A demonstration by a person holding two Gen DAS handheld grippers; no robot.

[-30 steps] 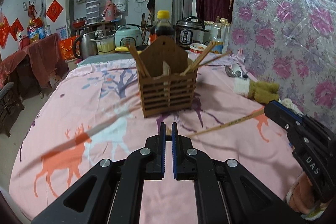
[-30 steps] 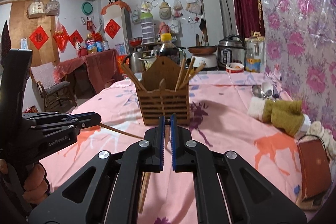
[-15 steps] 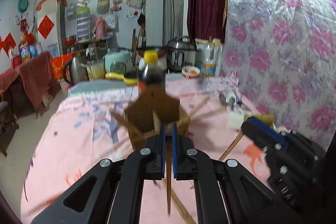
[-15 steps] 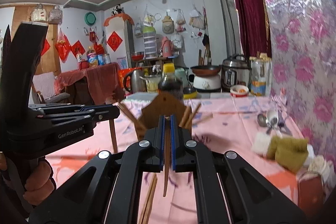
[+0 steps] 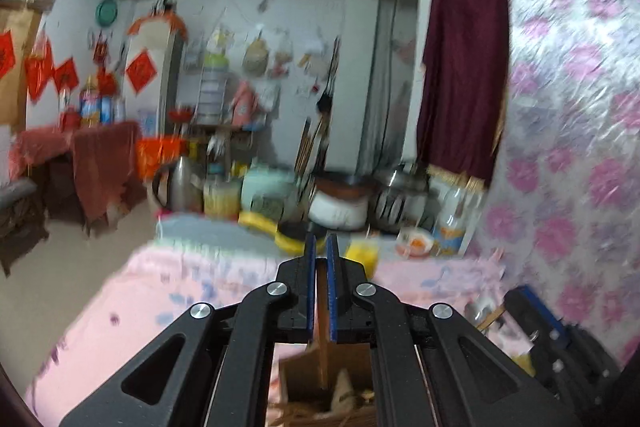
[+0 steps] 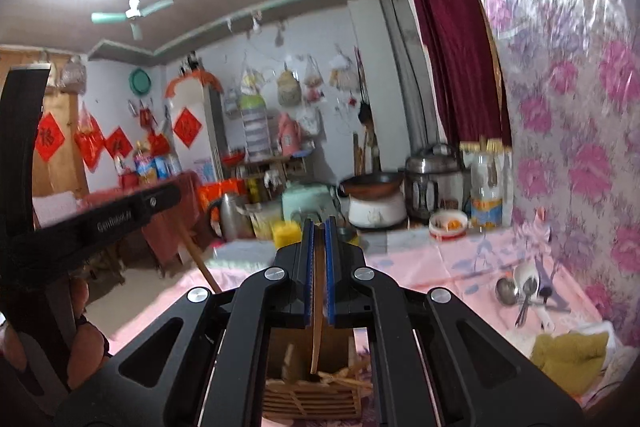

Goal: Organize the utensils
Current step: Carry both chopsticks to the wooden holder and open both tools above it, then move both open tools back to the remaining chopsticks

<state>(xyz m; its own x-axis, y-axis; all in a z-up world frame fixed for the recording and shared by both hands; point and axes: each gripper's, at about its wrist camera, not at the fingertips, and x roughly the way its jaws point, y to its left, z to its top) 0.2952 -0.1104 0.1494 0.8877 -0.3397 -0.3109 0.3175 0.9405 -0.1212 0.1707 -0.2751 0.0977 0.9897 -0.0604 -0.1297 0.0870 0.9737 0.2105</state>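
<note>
Both pairs of fingers clamp upright chopsticks, tips down into the wooden holder.

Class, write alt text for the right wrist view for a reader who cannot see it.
The right gripper pinches a chopstick hanging down into a wooden holder on a pink tablecloth. The left gripper, at left, holds another chopstick. Spoons lie at right, before a cluttered kitchen.

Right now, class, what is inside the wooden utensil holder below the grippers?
Inside the wooden holder lie several chopsticks, with another hanging from the right gripper above them. Its lower depths are hidden.
</note>
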